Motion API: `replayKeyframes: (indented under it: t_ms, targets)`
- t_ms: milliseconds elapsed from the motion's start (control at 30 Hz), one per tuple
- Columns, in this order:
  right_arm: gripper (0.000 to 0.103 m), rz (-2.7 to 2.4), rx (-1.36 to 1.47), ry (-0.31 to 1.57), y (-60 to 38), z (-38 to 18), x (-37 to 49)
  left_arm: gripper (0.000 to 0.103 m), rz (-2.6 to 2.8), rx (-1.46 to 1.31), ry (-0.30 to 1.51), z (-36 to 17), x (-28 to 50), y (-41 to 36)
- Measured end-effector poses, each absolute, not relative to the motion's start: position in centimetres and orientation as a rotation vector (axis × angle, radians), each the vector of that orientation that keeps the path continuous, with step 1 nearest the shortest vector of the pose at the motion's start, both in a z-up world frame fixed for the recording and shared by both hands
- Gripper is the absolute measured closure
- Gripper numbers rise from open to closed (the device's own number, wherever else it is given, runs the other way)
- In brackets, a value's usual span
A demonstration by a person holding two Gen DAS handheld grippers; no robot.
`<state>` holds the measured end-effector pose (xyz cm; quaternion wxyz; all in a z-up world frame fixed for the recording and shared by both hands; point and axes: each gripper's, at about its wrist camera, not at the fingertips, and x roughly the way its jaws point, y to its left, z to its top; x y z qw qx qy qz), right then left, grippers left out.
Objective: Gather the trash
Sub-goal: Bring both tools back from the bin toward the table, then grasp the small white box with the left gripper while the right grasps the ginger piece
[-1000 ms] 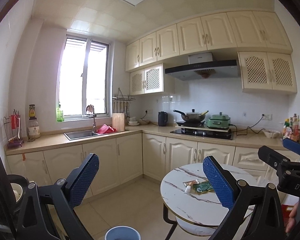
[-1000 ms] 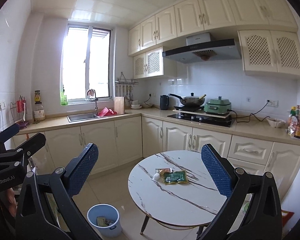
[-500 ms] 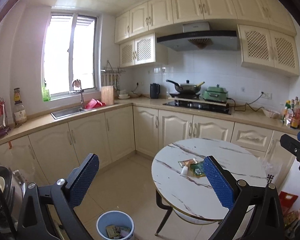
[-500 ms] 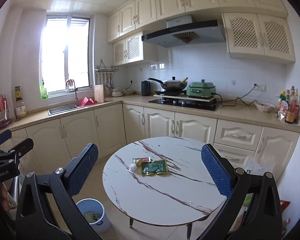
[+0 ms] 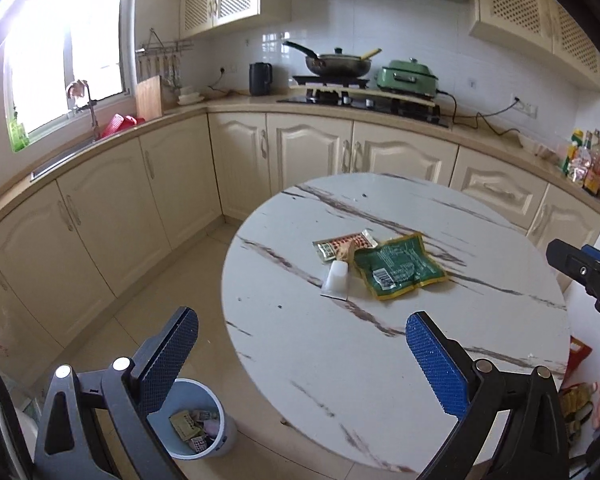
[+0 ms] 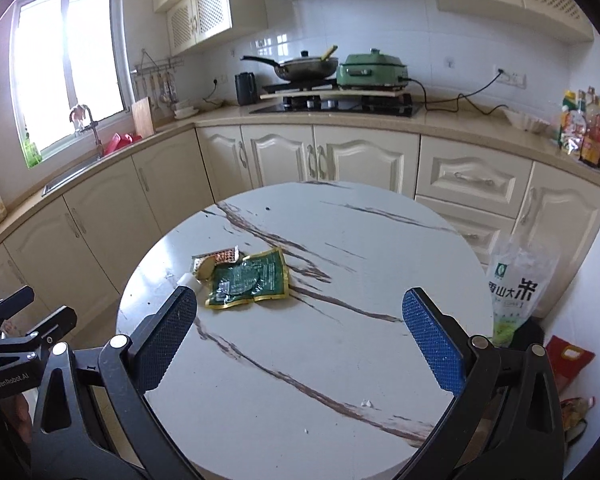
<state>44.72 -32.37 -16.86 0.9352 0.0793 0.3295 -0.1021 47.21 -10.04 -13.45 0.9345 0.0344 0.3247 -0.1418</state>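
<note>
Trash lies near the middle of a round marble table (image 5: 340, 360) (image 6: 340, 360): a green foil packet (image 5: 398, 271) (image 6: 248, 278), a red-patterned wrapper (image 5: 342, 243) (image 6: 216, 257) and a small white cup (image 5: 337, 276) (image 6: 188, 279) on its side. A light blue bin (image 5: 216, 446) holding scraps stands on the floor left of the table. My left gripper (image 5: 300, 350) is open and empty above the table's near left edge. My right gripper (image 6: 300, 330) is open and empty above the table's near side; its left finger partly hides the cup.
Cream cabinets and a counter with a sink (image 5: 60, 156), a kettle (image 5: 259, 79), a wok (image 5: 338, 62) and a green cooker (image 5: 408, 78) run behind the table. A rice bag (image 6: 518, 280) and red packets (image 6: 568, 354) sit on the floor at the right.
Both grippers have moved forward and tipped down toward the table; the trash and table now look much closer. Both stay open.
</note>
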Motion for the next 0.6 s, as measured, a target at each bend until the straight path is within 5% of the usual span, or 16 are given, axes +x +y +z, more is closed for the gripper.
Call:
replayKeyframes:
  t_ms: [200,533,600]
  targets:
    - [0.000,-0.202,0.169,0.761,-33.3,-20.1,50.5,0.003,-0.317,0.075,0.785,-16.2,56.2,-12.1]
    - [0.000,-0.201,0.169,0.813,-32.8,-23.3,55.8,0.037,-0.367,0.090,0.876,-19.6,66.0,-13.5]
    - [0.000,-0.198,0.162,0.824,-32.5,-23.7,56.4,0.037,-0.366,0.103,0.862,-19.8,66.6,-13.6]
